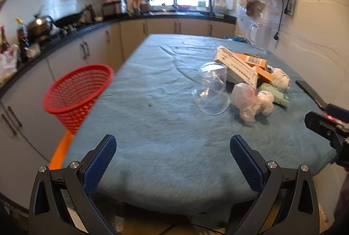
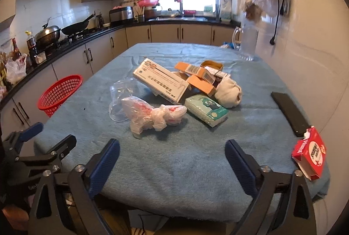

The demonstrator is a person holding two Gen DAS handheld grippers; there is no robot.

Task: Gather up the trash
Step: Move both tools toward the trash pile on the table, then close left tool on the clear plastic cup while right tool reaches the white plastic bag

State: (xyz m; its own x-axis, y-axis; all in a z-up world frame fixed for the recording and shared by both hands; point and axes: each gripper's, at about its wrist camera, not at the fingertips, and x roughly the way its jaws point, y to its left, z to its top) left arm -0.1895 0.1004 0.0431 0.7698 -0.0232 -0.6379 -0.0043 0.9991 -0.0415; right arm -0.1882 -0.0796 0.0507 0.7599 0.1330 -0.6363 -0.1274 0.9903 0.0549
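My left gripper [image 1: 173,154] and my right gripper [image 2: 172,157] both gape wide with nothing in them, over the near end of the blue table [image 2: 174,169]. The trash pile [image 2: 174,91] sits mid-table: boxes, a clear cup [image 1: 212,91], a crumpled bag [image 2: 152,115]. The red basket [image 2: 60,94] stands left of the table.

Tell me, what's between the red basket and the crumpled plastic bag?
A clear plastic cup on its side, touching the bag; toward the basket, bare cloth. Right wrist view.
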